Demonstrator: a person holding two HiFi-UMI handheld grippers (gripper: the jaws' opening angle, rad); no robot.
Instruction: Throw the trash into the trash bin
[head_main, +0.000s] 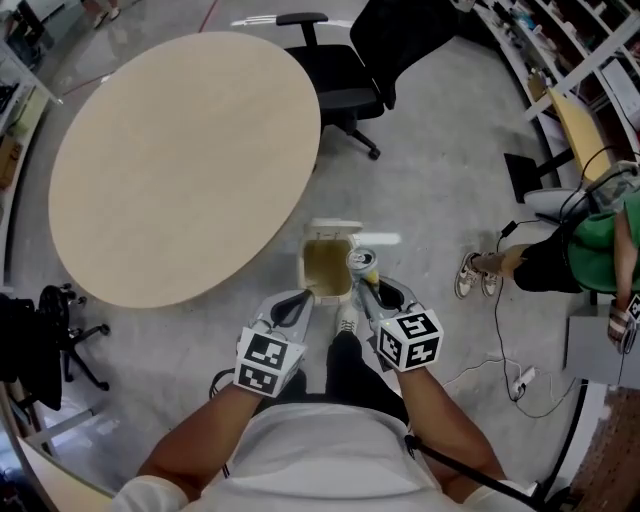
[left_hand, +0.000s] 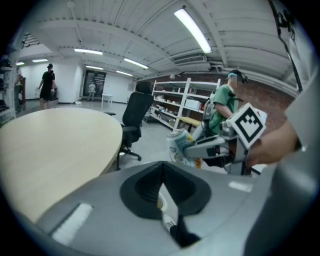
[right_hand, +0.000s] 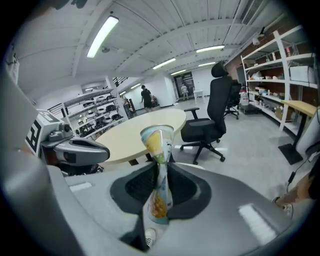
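A squashed drink can (head_main: 361, 262) stands pinched upright in my right gripper (head_main: 366, 284), just to the right of the small white trash bin (head_main: 304, 270) on the floor, whose lid is open. In the right gripper view the can (right_hand: 158, 150) is flattened at the middle between the jaws, and my right gripper (right_hand: 161, 172) is shut on it. My left gripper (head_main: 292, 306) hangs at the bin's near left corner. Its jaws meet at the tips in the left gripper view, with nothing held in my left gripper (left_hand: 162, 172). That view also shows the can (left_hand: 178, 145) to the right.
A large round wooden table (head_main: 180, 150) stands left of the bin. A black office chair (head_main: 340, 85) is behind it. A seated person in green (head_main: 590, 245) is at the right, with cables (head_main: 505, 375) on the floor. A black stand (head_main: 60, 325) is at the left.
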